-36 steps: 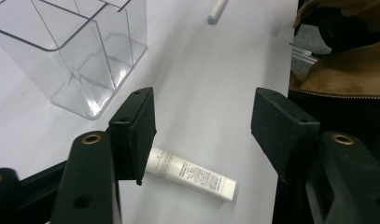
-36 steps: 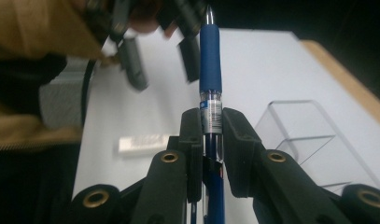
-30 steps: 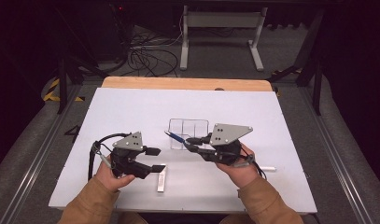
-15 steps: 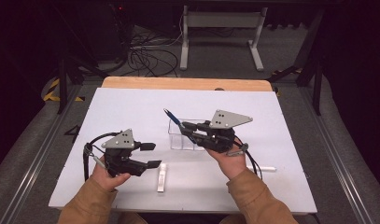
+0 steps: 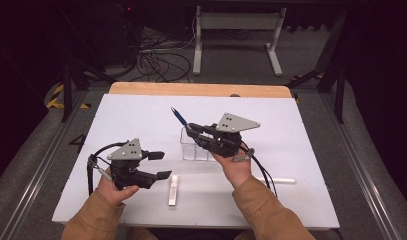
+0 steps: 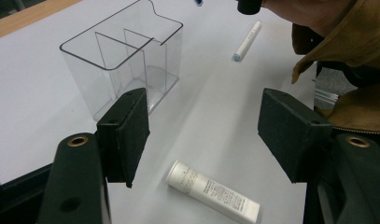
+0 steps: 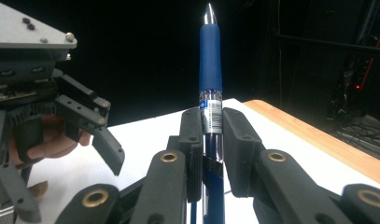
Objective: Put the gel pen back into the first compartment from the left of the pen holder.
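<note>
Blue pen (image 5: 179,116) pinched in right tongs (image 5: 191,128), tip angled up and away, left tongs (image 5: 161,165) spread.

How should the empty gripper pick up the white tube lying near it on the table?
The white tube lies flat on the table, apart from everything else. The left gripper is open, so it would probably do best coming straight down from above, jaws across the tube's narrow width, closing around its middle. It's round and long, so a middle grip should keep it from tipping or rolling.

Table (image 5: 141,115) brightly lit from above — surroundings dark; near claw arms soft, slightly blurred.
</note>
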Tool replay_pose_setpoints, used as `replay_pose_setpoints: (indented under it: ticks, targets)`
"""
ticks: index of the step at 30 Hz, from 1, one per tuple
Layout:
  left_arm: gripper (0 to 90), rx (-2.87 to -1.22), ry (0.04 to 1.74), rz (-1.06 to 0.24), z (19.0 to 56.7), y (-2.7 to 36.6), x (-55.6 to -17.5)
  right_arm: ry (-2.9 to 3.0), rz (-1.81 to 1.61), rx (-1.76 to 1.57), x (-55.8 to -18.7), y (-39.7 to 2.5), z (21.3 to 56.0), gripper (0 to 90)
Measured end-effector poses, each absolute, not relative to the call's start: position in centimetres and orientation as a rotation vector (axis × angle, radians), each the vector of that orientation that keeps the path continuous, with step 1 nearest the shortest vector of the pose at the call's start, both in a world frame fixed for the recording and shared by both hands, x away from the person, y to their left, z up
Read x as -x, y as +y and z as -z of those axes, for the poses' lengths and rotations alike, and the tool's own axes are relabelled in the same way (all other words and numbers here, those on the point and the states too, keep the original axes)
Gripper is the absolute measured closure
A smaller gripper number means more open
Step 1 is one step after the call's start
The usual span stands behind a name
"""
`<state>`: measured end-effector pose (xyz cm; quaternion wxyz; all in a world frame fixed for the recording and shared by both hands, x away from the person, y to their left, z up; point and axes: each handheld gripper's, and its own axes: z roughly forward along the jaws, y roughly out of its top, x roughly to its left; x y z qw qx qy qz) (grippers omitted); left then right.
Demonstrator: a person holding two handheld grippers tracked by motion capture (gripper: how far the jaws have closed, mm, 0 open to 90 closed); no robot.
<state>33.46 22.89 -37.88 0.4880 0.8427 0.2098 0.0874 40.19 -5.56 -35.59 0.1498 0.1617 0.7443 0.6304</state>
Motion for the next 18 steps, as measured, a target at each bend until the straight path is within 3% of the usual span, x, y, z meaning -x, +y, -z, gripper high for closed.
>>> replay_pose_setpoints:
  ticks: [18]
  targets:
    - [33.3,-2.076,0.497,-0.245,38.2,22.4,-33.3,2.077,-1.841,-0.540,-43.2,-3.4,37.7,78.7]
